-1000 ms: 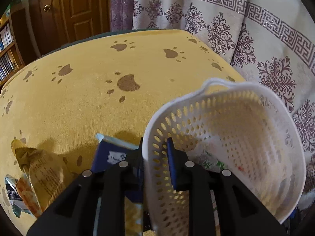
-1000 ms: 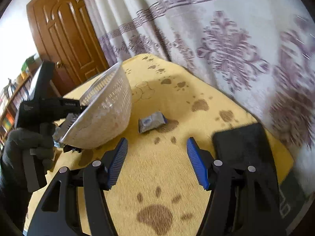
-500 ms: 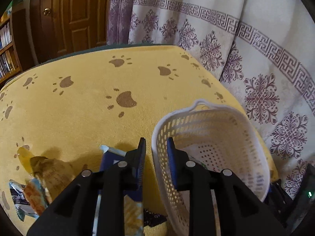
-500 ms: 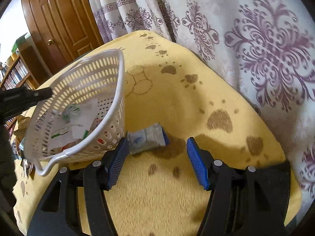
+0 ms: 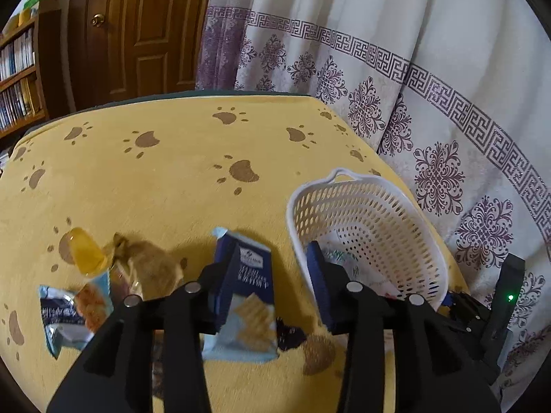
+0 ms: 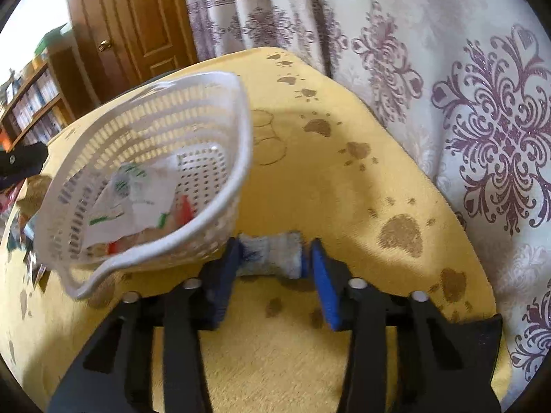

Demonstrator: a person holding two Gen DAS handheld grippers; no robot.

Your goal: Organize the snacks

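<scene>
A white perforated basket [image 5: 372,220] sits tilted on the yellow paw-print cloth, with white wrappers [image 6: 137,203] printed in green and red inside. My left gripper [image 5: 268,258] is opening. The basket's near rim [image 5: 299,241] runs just beside its right pad, and the left pad stands well off it. Below the gap lies a blue cracker packet [image 5: 244,292]. My right gripper [image 6: 273,244] is closing on a small white and blue packet [image 6: 272,254] lying on the cloth beside the basket [image 6: 155,137]. Both pads touch the packet's ends.
Left of the cracker packet lie a yellow jelly cup [image 5: 82,251], a brown packet [image 5: 148,268] and a blue snack bag [image 5: 72,313]. A patterned curtain [image 5: 413,86] hangs along the table's right edge. A wooden door [image 5: 148,34] and bookshelf [image 5: 17,69] stand behind.
The left jaws, shut on the basket rim before, have parted and drawn back upward, and the basket has sunk lower. The right gripper moved onto the small packet and its jaws narrowed around it.
</scene>
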